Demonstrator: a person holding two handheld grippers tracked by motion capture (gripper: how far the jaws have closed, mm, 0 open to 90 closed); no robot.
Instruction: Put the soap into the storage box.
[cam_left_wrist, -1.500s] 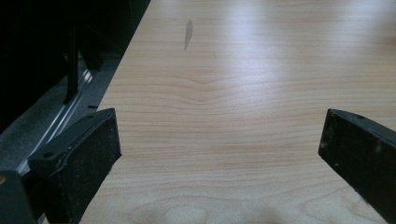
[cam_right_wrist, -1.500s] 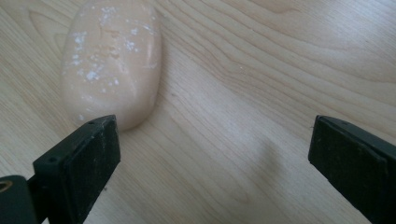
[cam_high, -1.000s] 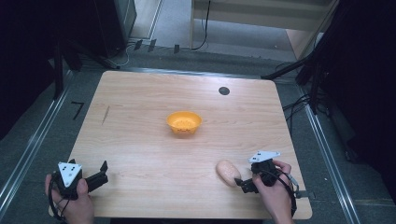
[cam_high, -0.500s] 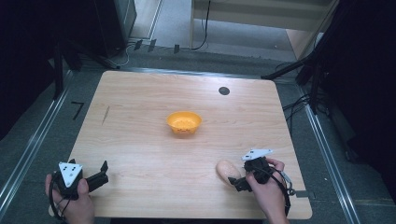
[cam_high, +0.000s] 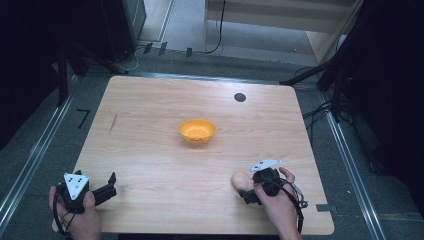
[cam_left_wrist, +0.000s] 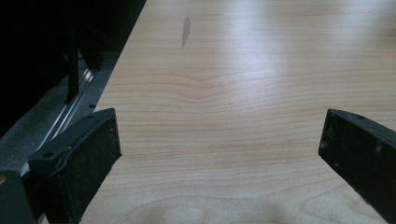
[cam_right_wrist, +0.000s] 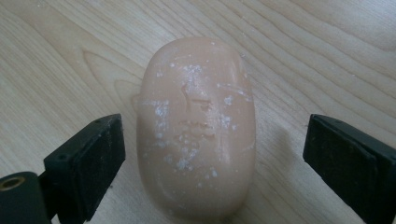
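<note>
Soap (cam_right_wrist: 196, 130), a pale peach oval bar flecked with white, lies flat on the tabletop (cam_high: 150, 150) near the front edge, toward the front right corner. The right tool (cam_right_wrist: 212, 154) straddles it: left pad just beside the bar's flank with a sliver of wood showing, right pad (cam_right_wrist: 345, 158) farther off, neither pressing. Its jaws have just been closing with the bar between them, so I judge the grasp is in progress, not made. The approach runs along the bar's long axis so that the pads meet the two long sides, probably because that narrow width suits the jaws and the flat flanks give the best purchase. In the high view the right tool (cam_high: 248, 191) comes at the soap (cam_high: 240, 181) from the front edge, tilted down, with the hand (cam_high: 275, 200) low over the wood. The orange bowl (cam_high: 197, 131) sits at the tabletop's centre, well apart from the bar, a likely destination, though that is a guess. The left tool (cam_left_wrist: 219, 149) rests parked near the front left corner, jaws spread wide over bare wood, holding nothing, kept out of the working side.
</note>
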